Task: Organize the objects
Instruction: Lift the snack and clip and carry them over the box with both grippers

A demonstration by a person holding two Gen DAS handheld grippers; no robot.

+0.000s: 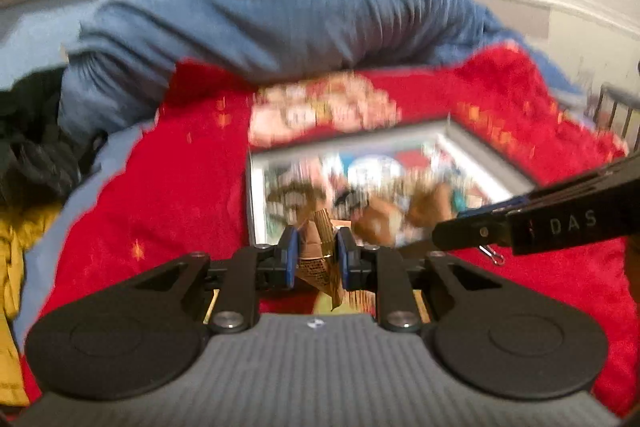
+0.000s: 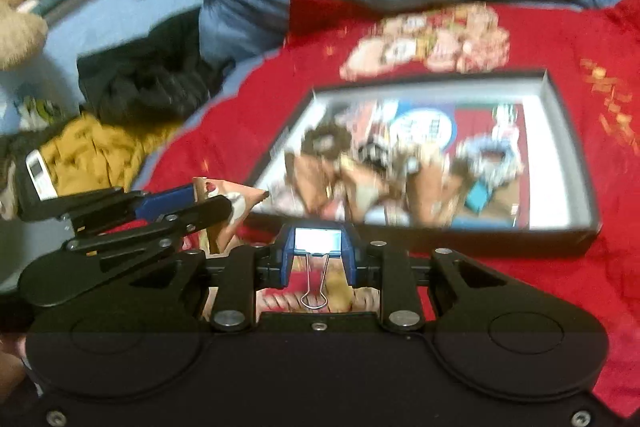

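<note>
Two grippers work side by side over a red blanket (image 2: 500, 287) spread on a bed. The left gripper (image 1: 316, 255) has its blue pads (image 1: 290, 259) closed narrow on a brown packet (image 1: 318, 259), which stands crumpled between them and hangs a little below; in the right wrist view the same packet (image 2: 228, 203) shows printed red and white, clear of the blanket. The right gripper (image 2: 318, 255) has its pads closed on a binder clip (image 2: 318, 241), pale body pinched between them, wire handles pointing back toward the camera. From the left wrist view the right gripper (image 1: 460, 227) enters from the right, the clip's (image 1: 494, 255) wire loop dangling beneath it.

Ahead of both lies a shallow box (image 2: 560, 107) with grey walls, flat on the blanket. It holds a heap of small items (image 2: 400, 155), brown, white and blue; blur makes them hard to name, though some look like more packets. Beyond the box a blue duvet (image 1: 280, 23) is bunched. To the left lie a black garment (image 2: 148, 83) and a mustard garment (image 2: 92, 155), with a white phone (image 2: 38, 173) beside it.
</note>
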